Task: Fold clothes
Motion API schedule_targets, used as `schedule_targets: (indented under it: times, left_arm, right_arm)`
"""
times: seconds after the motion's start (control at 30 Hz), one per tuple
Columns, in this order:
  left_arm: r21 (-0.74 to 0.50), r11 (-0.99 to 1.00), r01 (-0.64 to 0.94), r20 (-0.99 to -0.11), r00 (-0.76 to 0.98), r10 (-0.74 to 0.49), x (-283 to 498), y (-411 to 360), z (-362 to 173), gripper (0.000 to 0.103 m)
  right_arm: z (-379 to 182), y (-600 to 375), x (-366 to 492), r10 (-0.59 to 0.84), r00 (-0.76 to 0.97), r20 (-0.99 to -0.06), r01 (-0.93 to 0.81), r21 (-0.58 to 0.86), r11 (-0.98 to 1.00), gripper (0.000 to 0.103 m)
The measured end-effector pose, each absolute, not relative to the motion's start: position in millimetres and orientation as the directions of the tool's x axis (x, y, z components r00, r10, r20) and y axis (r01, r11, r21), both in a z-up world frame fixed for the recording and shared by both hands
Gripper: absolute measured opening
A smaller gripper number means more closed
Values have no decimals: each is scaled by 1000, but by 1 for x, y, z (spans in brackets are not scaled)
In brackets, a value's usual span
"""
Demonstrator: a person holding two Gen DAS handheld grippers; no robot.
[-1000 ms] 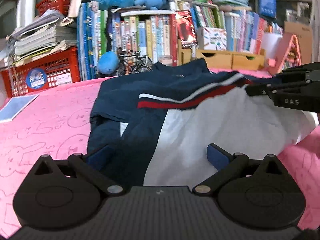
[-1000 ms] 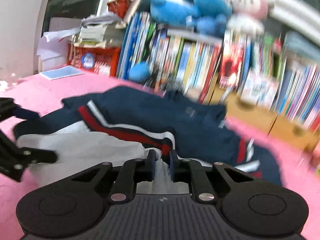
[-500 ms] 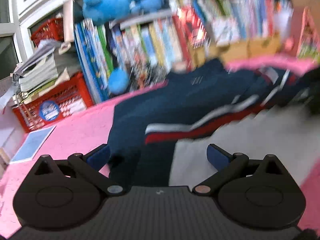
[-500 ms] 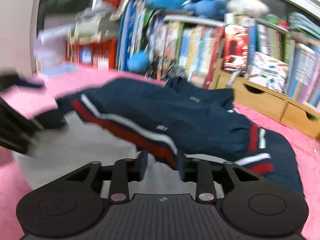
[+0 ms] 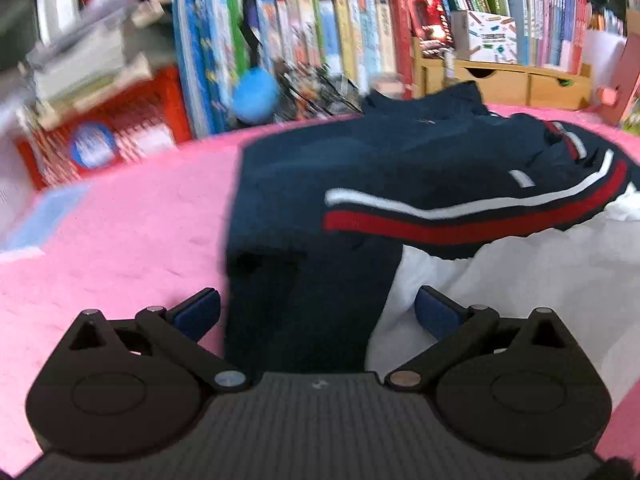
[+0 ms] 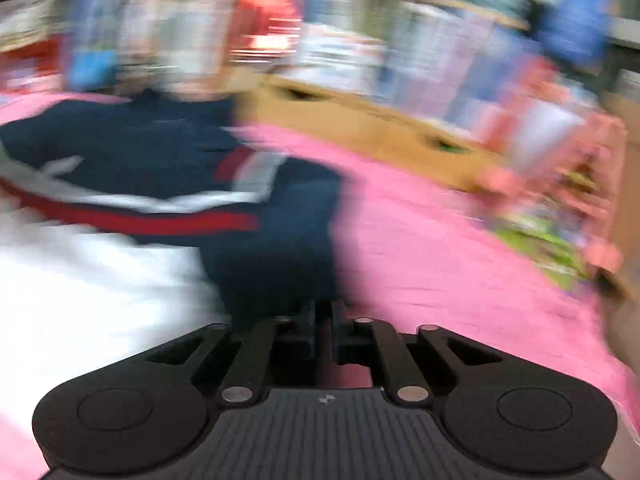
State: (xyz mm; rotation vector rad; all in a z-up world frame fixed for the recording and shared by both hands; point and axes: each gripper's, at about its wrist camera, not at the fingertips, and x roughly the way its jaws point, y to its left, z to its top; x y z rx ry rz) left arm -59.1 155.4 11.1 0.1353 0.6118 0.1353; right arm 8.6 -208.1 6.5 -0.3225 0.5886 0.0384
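Right gripper is swinging off past the jacket, jaws now pinched empty; left gripper is hanging wide over its hem, sleeve folded in.

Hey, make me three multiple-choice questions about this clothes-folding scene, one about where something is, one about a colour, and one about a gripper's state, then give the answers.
1. Where does the jacket lie?
A. On the pink blanket
B. In the red crate
C. On the bookshelf

2. What colour is the broad stripe just below the white one?
A. Green
B. Red
C. Yellow

3. How do the left gripper jaws stand?
A. Shut on a book
B. Shut on the jacket
C. Wide open

Answers: 1 A, the navy jacket is spread on pink fabric. 2 B, a red band runs under the white stripe. 3 C, the blue pads stand far apart, pressing nothing.
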Motion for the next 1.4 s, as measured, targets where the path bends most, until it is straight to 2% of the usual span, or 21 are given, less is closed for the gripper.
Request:
schedule_targets:
  times: [0.07, 0.13, 0.17, 0.2, 0.27, 0.3, 0.43, 0.47, 0.5, 0.53, 0.57, 0.63, 0.7, 0.77, 0.8, 0.97, 1.13, 1.27, 1.4]
  left_arm:
    - [241, 965, -104, -506, 835, 217, -74, 154, 19, 103]
    - [318, 944, -86, -447, 865, 230, -97, 150, 30, 103]
    - [342, 938, -59, -429, 878, 211, -107, 146, 36, 103]
    - [359, 933, -19, -419, 890, 179, -119, 140, 41, 103]
    - [383, 920, 80, -410, 908, 92, -143, 123, 47, 103]
    - [390, 911, 137, -412, 911, 39, -155, 112, 49, 103]
    - [436, 841, 321, -447, 888, -107, -174, 64, 36, 103]
    - [463, 814, 351, -457, 881, -120, -174, 52, 30, 103]
    - [486, 785, 384, -483, 867, -125, -171, 43, 23, 91]
    - [505, 757, 415, -508, 852, -129, -168, 34, 17, 71]
    - [501, 749, 433, -534, 836, -127, -161, 31, 13, 62]
    - [468, 755, 459, -561, 815, -148, -148, 29, 14, 48]
    - [446, 774, 449, -585, 801, -128, -132, 31, 16, 43]
    - [422, 796, 434, -600, 792, -113, -119, 38, 17, 44]
    - [395, 814, 425, -614, 781, -110, -114, 44, 18, 44]
    - [326, 881, 344, -651, 757, -54, -112, 87, 23, 45]
    - [257, 931, 261, -668, 744, -25, -116, 126, 27, 47]
    - [262, 938, 227, -667, 745, 6, -122, 140, 28, 49]
    - [305, 941, 148, -663, 742, 98, -131, 165, 28, 52]
  right_arm:
    - [17, -228, -2, -57, 856, -515, -83, -245, 966, 13]
    - [26, -237, -30, 16, 885, -466, -143, -239, 960, 22]
    - [28, -234, -46, 62, 893, -446, -202, -273, 941, 34]
    - [29, -227, -64, 113, 896, -430, -269, -322, 908, 50]
    - [27, -204, -98, 224, 879, -422, -402, -401, 823, 66]
    - [25, -190, -114, 287, 856, -430, -470, -420, 776, 68]
    - [15, -134, -154, 453, 748, -485, -654, -424, 627, 62]
    - [12, -121, -155, 471, 727, -499, -679, -420, 602, 55]
    - [10, -109, -156, 489, 705, -514, -703, -416, 577, 47]
    - [8, -98, -153, 495, 693, -524, -715, -410, 566, 47]
    - [8, -91, -148, 491, 694, -526, -712, -402, 576, 47]
    - [9, -81, -134, 483, 699, -527, -702, -379, 603, 44]
    - [11, -81, -125, 485, 697, -529, -703, -368, 609, 42]
    - [11, -83, -121, 482, 694, -534, -707, -382, 595, 38]
    - [9, -85, -121, 464, 705, -536, -697, -403, 593, 25]
    - [10, -129, -119, 407, 716, -567, -669, -388, 634, 25]
    - [11, -173, -114, 342, 733, -587, -614, -358, 703, 20]
    - [10, -202, -113, 298, 746, -596, -569, -337, 750, 20]
    - [8, -230, -111, 213, 774, -596, -486, -342, 804, 21]
